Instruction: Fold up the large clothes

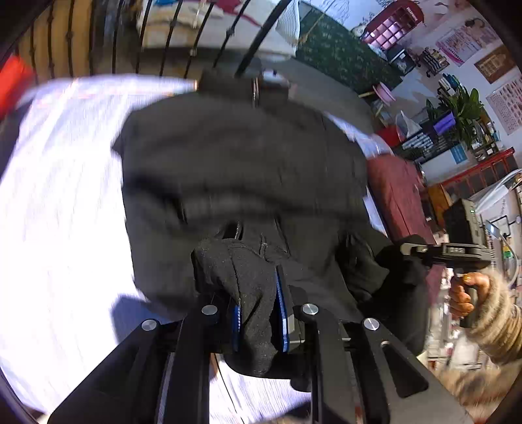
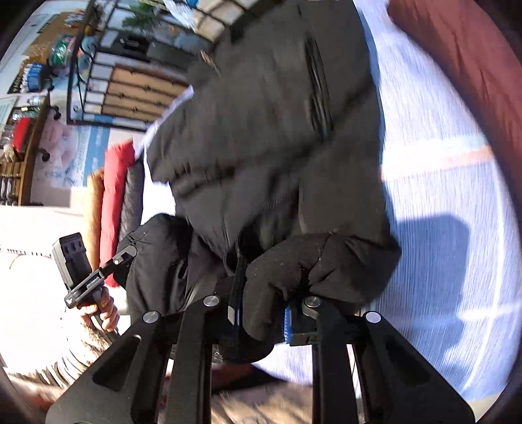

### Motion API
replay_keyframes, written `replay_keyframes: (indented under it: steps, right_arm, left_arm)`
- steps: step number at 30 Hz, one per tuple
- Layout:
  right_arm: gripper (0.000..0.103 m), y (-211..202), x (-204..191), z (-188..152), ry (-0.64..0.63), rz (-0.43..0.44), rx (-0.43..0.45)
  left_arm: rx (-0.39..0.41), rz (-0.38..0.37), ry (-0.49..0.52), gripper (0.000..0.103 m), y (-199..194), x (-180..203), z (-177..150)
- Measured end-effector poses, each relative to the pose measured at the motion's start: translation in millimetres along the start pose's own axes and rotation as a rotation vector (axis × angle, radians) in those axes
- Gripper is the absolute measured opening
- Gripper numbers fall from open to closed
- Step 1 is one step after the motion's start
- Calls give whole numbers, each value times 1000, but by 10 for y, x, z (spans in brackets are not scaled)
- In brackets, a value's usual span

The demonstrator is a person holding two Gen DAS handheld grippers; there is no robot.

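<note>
Black padded jacket (image 1: 235,163), hem bunched and lifted, on white sheet (image 1: 58,195)

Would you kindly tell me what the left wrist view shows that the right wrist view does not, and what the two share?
Only the left wrist view shows the left gripper shut on a knit cuff of the black padded jacket, plus a red phone-box cabinet and a leafy green plant. Only the right wrist view shows the right gripper shut on the jacket's other cuff, and a red cushion. Both show the jacket lying on the white striped sheet.
</note>
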State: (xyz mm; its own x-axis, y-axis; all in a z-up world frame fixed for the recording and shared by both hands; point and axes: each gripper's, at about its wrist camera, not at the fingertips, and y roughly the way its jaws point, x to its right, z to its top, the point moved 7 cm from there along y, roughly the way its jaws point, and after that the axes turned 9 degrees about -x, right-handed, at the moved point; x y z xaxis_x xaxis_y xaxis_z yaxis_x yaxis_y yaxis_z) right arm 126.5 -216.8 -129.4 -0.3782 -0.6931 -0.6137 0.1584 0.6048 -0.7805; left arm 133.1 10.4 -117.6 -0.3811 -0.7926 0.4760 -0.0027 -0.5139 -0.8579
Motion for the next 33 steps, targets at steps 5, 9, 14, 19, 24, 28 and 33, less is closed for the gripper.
replay_keyframes:
  steps: [5, 9, 14, 19, 24, 28, 33]
  right_arm:
    - [18, -414, -208, 608, 7, 71, 122]
    - [18, -762, -359, 1018, 33, 136, 200]
    - [18, -850, -467, 1375, 50, 150, 207]
    - [18, -799, -444, 1772, 91, 152, 202]
    - [18, -705, -397, 2168, 149, 156, 198]
    - [18, -604, -342, 2530, 189, 148, 199]
    - [18, -461, -161, 2855, 260, 128, 207]
  left_arm:
    - [70, 35, -8, 17, -175, -71, 557]
    - [115, 47, -19, 17, -356, -121, 873]
    - [100, 80, -21, 17, -354, -190, 1197]
    - [79, 102, -48, 17, -206, -338, 1428]
    - [68, 130, -99, 17, -20, -526, 1788]
    - [40, 148, -164, 17, 185, -764, 2070]
    - [2, 135, -241, 20, 444, -962, 2317]
